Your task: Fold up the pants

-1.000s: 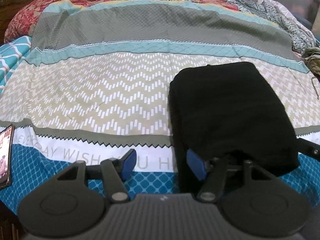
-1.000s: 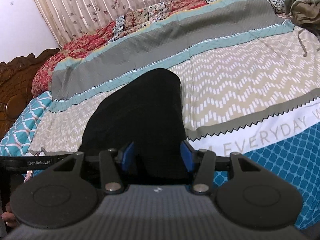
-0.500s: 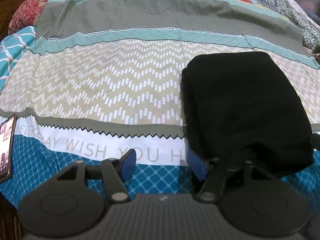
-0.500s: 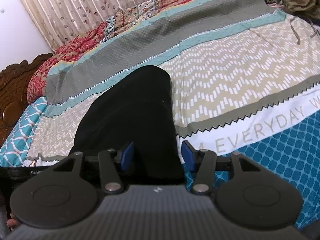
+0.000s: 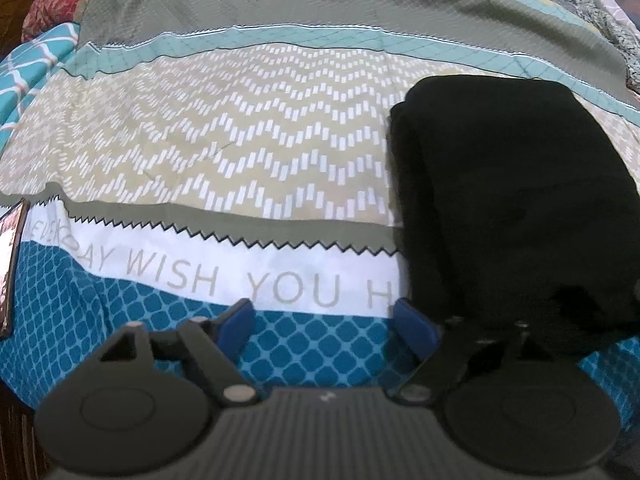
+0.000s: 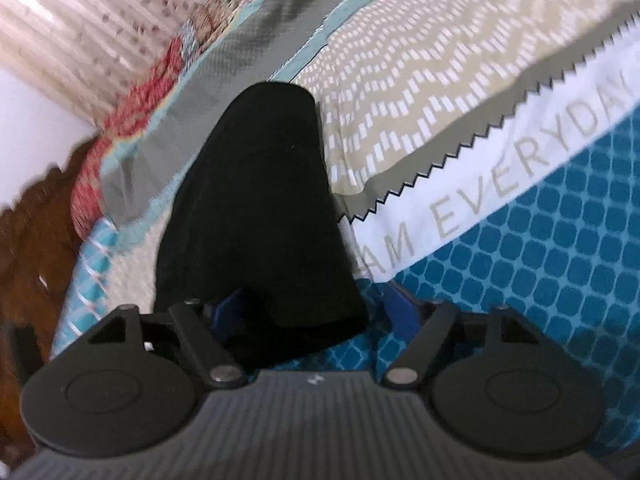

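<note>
The bed fills both views, spread with a patterned bedsheet of chevrons, teal lattice and printed lettering. On it, near the front edge, lie the black pants — already a compact, squared bundle lying flat, its near end across the teal band. The folding looks essentially finished; what remains, I judge, is only to let go and perhaps tidy the near hem. The left tongs are opening over bare sheet just beside the bundle's corner, nothing between the pads. The right tongs are opening too — the pants' near edge lies between them, but the right pad stands clear, so the grip is released.
</note>
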`<action>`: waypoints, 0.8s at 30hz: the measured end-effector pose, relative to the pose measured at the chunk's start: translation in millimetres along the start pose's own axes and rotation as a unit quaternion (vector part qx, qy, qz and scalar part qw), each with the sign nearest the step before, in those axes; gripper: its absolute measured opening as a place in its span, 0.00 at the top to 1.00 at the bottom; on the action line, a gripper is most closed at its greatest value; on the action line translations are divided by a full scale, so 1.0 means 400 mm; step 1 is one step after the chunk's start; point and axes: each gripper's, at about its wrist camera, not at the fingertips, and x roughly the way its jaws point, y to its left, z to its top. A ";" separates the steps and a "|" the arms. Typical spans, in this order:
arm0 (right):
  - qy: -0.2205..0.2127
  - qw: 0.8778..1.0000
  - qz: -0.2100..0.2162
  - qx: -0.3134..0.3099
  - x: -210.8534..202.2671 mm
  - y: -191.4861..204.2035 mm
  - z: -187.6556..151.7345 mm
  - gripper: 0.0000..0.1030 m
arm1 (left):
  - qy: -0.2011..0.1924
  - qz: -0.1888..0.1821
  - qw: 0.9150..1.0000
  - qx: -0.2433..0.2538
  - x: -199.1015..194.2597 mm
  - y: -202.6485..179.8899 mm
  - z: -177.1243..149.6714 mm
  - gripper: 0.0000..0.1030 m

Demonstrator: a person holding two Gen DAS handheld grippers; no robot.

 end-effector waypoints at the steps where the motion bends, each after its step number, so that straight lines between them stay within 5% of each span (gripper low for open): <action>1: -0.001 1.000 0.008 0.012 -0.003 -0.008 0.000 0.22 | 0.002 0.001 1.000 -0.003 0.003 0.005 0.000 0.15; 7: -0.003 1.000 0.013 0.016 -0.016 0.005 -0.017 0.18 | 0.009 0.005 1.000 -0.015 0.017 0.023 -0.001 0.01; 24: -0.024 0.999 0.029 0.019 -0.003 0.005 -0.010 0.07 | -0.009 -0.005 1.000 -0.017 0.020 0.033 -0.012 0.00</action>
